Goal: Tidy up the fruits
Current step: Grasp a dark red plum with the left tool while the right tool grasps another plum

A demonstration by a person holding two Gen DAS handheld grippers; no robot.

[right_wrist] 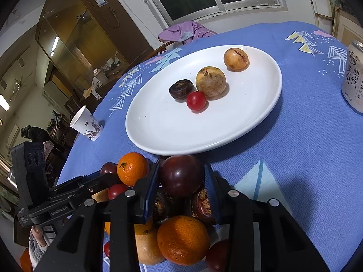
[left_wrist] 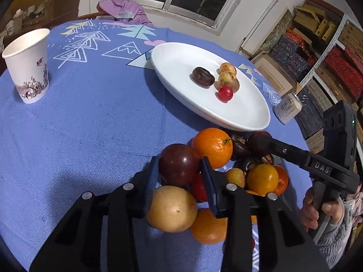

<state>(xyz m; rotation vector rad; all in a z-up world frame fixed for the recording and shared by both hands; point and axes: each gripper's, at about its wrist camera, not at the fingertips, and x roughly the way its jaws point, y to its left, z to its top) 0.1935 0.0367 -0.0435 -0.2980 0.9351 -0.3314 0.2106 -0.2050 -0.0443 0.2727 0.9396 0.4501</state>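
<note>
A pile of fruit lies on the blue tablecloth in front of a white plate (left_wrist: 181,61) (right_wrist: 168,129). My left gripper (left_wrist: 179,159) is shut on a dark red plum (left_wrist: 178,170) at the pile's near-left side, beside an orange (left_wrist: 212,147) and above a yellow pear (left_wrist: 172,208). My right gripper (right_wrist: 181,166) is shut on another dark red plum (right_wrist: 181,176), with an orange (right_wrist: 183,240) below it. In the left wrist view this plum (left_wrist: 255,139) shows in the right gripper's tips. The plate holds a red cherry tomato (right_wrist: 196,100), a dark brown fruit (right_wrist: 181,89) and two yellow-brown fruits.
A paper cup (left_wrist: 27,68) (right_wrist: 87,124) stands at the table's far left. A drink can (left_wrist: 288,108) (right_wrist: 354,79) stands right of the plate near the edge. A purple cloth (right_wrist: 188,31) hangs on a chair behind the table. Stacked boxes fill shelves (left_wrist: 329,63) at right.
</note>
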